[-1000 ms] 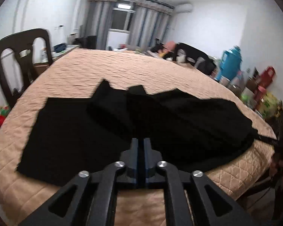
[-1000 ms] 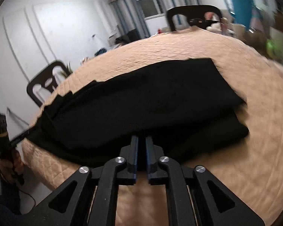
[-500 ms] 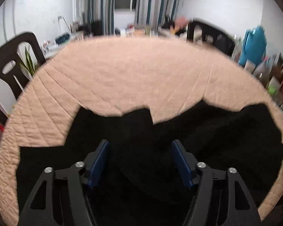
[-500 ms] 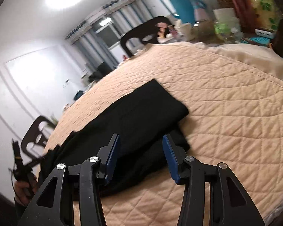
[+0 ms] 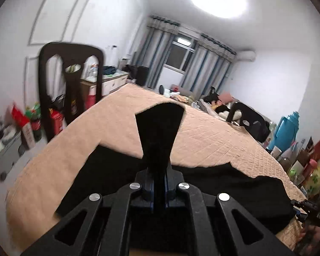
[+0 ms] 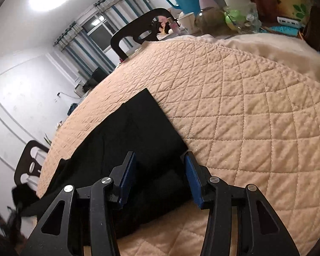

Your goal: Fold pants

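While black pants (image 5: 224, 187) lie spread on the quilted desk (image 5: 213, 136), left tongs (image 5: 159, 183) pinch a raised fabric flap; right tongs (image 6: 160, 177) gape, straddling the folded end.

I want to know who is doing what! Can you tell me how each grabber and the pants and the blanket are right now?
left gripper: shut on the pants, a flap pinched and lifted.
right gripper: open, jaws apart over the folded end.
pants: black, partly folded, lying on the quilt.
quilt: spread flat under the pants.
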`<state>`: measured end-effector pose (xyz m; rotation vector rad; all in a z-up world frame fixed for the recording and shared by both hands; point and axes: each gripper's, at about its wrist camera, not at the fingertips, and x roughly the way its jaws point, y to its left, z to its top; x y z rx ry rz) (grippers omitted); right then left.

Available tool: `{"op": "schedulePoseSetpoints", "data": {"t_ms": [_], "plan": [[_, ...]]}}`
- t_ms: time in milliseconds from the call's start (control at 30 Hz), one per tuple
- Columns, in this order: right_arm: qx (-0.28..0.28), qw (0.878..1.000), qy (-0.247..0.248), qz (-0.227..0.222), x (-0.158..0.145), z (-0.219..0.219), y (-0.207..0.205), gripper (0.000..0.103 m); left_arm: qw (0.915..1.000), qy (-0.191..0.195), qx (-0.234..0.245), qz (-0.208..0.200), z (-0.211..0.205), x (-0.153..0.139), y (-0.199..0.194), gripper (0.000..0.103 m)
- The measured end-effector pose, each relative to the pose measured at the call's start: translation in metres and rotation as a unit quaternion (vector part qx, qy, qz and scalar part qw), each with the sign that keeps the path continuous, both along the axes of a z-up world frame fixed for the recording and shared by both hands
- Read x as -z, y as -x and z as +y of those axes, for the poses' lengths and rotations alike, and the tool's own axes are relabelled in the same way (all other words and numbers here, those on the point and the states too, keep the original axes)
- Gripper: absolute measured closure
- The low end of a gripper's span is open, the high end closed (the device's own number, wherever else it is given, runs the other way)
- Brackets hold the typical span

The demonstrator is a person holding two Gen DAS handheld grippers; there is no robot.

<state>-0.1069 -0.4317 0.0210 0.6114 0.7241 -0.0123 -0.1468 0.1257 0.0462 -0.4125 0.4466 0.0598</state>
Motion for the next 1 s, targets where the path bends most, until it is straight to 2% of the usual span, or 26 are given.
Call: {"op": "schedulePoseSetpoints", "data": {"t_ms": [133,233,367,433,467,500,533,567,667,800,867,933,1000], "plan": [[0.005,1.0,-0.022,-0.008,0.001,-0.007,0.005,0.056,0.9993,0.01,-0.001,0.035,0.013,0.027,0.013,0.088],[0.01,0.999,-0.031,-0.011,0.002,-0.011,0.008,0.056,0.9977,0.049,-0.004,0.048,0.027,0.039,0.009,0.08],[0.011,0.999,-0.035,-0.011,0.0,-0.013,0.005,0.056,0.9942,0.093,-0.005,0.052,0.034,0.04,-0.002,0.072],[0.009,0.999,-0.034,-0.014,0.0,-0.013,0.003,0.062,0.9927,0.109,-0.005,0.05,0.039,0.039,-0.003,0.072],[0.012,1.0,-0.024,-0.011,-0.001,-0.013,0.002,0.073,0.9925,0.11,-0.003,0.052,0.041,0.038,-0.007,0.074],[0.015,1.0,-0.018,-0.012,-0.002,-0.013,0.002,0.081,0.9928,0.106,-0.003,0.056,0.04,0.036,-0.012,0.081],[0.014,1.0,-0.016,-0.017,-0.004,-0.015,0.001,0.084,0.9929,0.1,-0.003,0.064,0.04,0.034,-0.019,0.097],[0.012,1.0,-0.016,-0.021,-0.007,-0.016,0.001,0.089,0.9928,0.097,0.001,0.07,0.041,0.031,-0.028,0.097],[-0.006,0.999,-0.016,-0.037,-0.024,-0.018,-0.003,0.094,0.9955,0.077,0.019,0.052,0.034,0.011,-0.046,0.097],[-0.021,0.996,-0.028,-0.086,-0.06,-0.018,0.007,0.096,0.9962,0.069,0.043,-0.031,0.027,-0.042,-0.043,0.097],[-0.018,0.995,-0.032,-0.096,-0.066,-0.018,0.02,0.096,0.9959,0.057,0.041,-0.056,0.025,-0.055,-0.031,0.097],[-0.01,0.995,-0.037,-0.092,-0.058,-0.019,0.036,0.096,0.9967,0.054,0.032,-0.051,0.03,-0.048,-0.023,0.097],[-0.004,0.998,-0.026,-0.065,-0.041,-0.021,0.041,0.096,0.998,0.059,0.02,-0.003,0.039,-0.018,-0.022,0.097]]}}
